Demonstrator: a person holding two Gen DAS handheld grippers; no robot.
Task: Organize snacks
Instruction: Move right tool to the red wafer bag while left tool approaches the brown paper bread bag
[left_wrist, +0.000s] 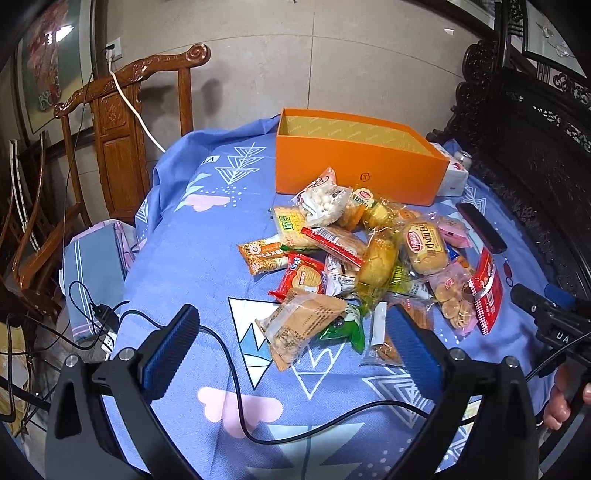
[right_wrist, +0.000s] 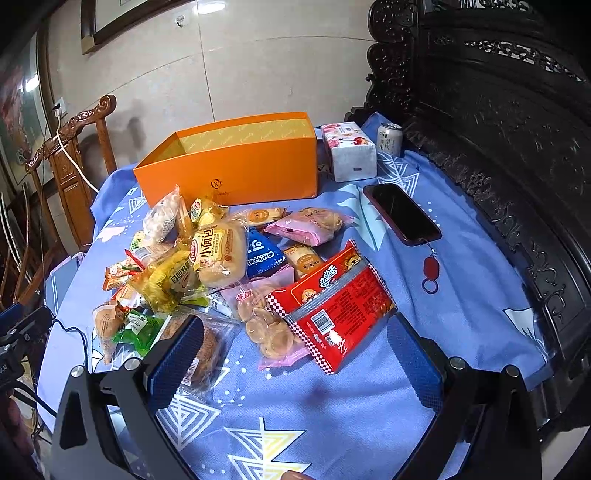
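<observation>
A pile of wrapped snacks (left_wrist: 362, 258) lies on a blue patterned cloth (left_wrist: 192, 266), in front of an open, empty orange box (left_wrist: 354, 173). My left gripper (left_wrist: 295, 350) is open and empty, hovering just before the pile's near edge, over a tan cake packet (left_wrist: 299, 325). In the right wrist view the same pile (right_wrist: 221, 266) and orange box (right_wrist: 236, 170) show. My right gripper (right_wrist: 299, 354) is open and empty, its fingers either side of a red snack bag (right_wrist: 336, 306) and a pink biscuit packet (right_wrist: 266, 325).
A phone (right_wrist: 400, 214) with a red key tag (right_wrist: 430, 269) lies right of the pile. A tissue pack (right_wrist: 349, 151) and a drink can (right_wrist: 389, 138) stand beside the box. A carved wooden chair (left_wrist: 122, 122) stands left; dark carved furniture (right_wrist: 498, 147) stands right. A black cable (left_wrist: 229, 354) crosses the cloth.
</observation>
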